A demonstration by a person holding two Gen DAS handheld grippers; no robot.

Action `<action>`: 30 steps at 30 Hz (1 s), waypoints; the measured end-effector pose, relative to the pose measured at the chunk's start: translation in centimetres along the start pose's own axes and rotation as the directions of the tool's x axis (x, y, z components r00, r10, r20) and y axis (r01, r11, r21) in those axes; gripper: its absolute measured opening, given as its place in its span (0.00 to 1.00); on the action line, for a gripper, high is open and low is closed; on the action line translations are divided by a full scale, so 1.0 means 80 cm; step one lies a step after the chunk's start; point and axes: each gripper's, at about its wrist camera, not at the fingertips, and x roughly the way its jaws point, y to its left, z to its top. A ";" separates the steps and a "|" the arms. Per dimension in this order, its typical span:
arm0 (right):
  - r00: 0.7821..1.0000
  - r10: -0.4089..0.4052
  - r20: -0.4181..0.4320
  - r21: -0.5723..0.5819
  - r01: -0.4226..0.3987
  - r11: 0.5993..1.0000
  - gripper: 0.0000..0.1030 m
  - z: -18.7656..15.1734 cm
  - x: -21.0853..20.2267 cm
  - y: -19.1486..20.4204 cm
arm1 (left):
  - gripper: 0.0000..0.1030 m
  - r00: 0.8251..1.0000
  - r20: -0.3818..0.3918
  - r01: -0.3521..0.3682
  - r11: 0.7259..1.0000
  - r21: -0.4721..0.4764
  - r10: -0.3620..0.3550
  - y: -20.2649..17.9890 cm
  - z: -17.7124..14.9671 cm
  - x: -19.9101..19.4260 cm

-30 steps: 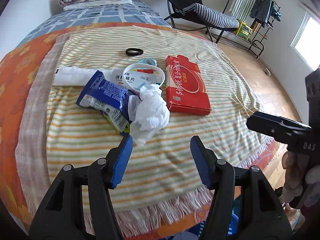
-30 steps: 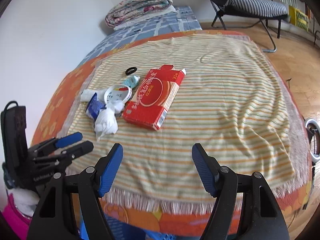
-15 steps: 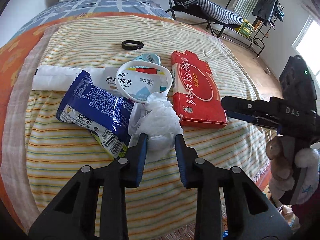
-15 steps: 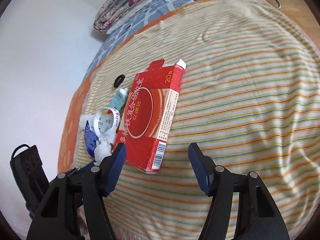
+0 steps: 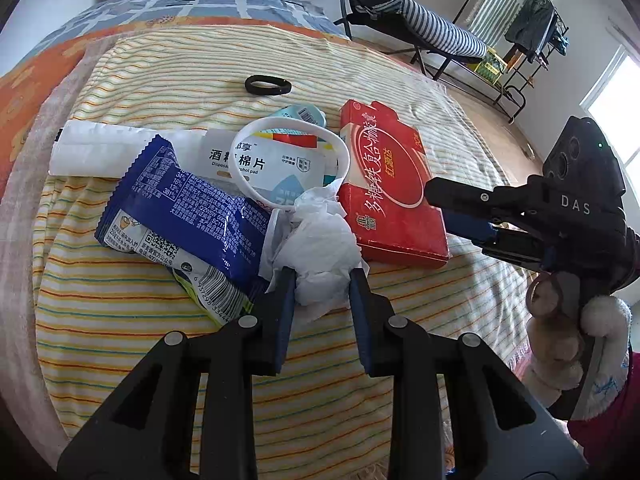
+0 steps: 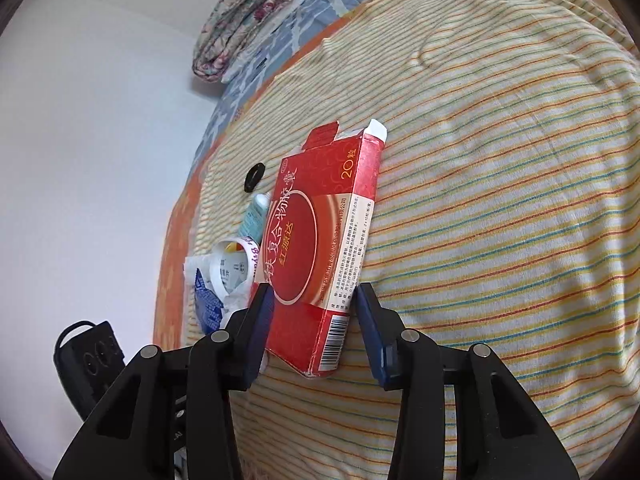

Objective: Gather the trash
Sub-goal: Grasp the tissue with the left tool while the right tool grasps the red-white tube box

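Note:
On the striped blanket [image 5: 160, 80] lies a heap of litter. My left gripper [image 5: 322, 280] is shut on a crumpled white tissue [image 5: 316, 240], with a pad pressing each side. A blue snack wrapper [image 5: 188, 212] lies to its left, and a white plastic ring [image 5: 286, 122] rests on an alcohol-pad packet [image 5: 272, 160] behind it. My right gripper [image 6: 313, 294] straddles the near end of a red cardboard box [image 6: 316, 220], its jaws closing with a sliver of gap at the right pad. In the left wrist view that right gripper [image 5: 440, 208] sits at the red box's [image 5: 384, 184] right edge.
A black hair tie [image 5: 267, 85] and a small teal tube [image 5: 298, 114] lie further back, and a long white packet [image 5: 100, 148] lies at the left. A folded quilt [image 6: 248, 16] sits at the head of the bed. A folding chair [image 5: 400, 20] and a clothes rack [image 5: 532, 20] stand on the wooden floor.
My left gripper moved down to the tissue and its jaws closed on it. My right gripper dropped toward the red box, rolled, and its jaws narrowed around the box's near end.

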 end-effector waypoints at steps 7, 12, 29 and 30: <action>0.997 0.080 0.024 0.062 -0.081 0.995 0.39 0.006 -0.009 -0.003 | 0.26 1.000 0.003 0.004 1.000 -0.001 -0.004 0.000 -0.001 0.000; 0.993 0.115 0.041 0.055 -0.117 0.992 0.30 0.016 -0.014 0.010 | 0.26 1.000 0.004 0.000 1.000 -0.003 0.000 0.000 -0.001 0.000; 1.000 0.020 -0.007 -0.053 -0.021 0.998 0.16 0.029 0.011 0.051 | 0.25 1.000 0.005 -0.001 1.000 0.001 0.001 0.001 -0.001 -0.002; 1.000 -0.003 -0.009 -0.082 0.002 0.997 0.16 0.029 0.011 0.057 | 0.24 1.000 0.004 -0.001 1.000 -0.001 0.001 0.002 -0.001 -0.003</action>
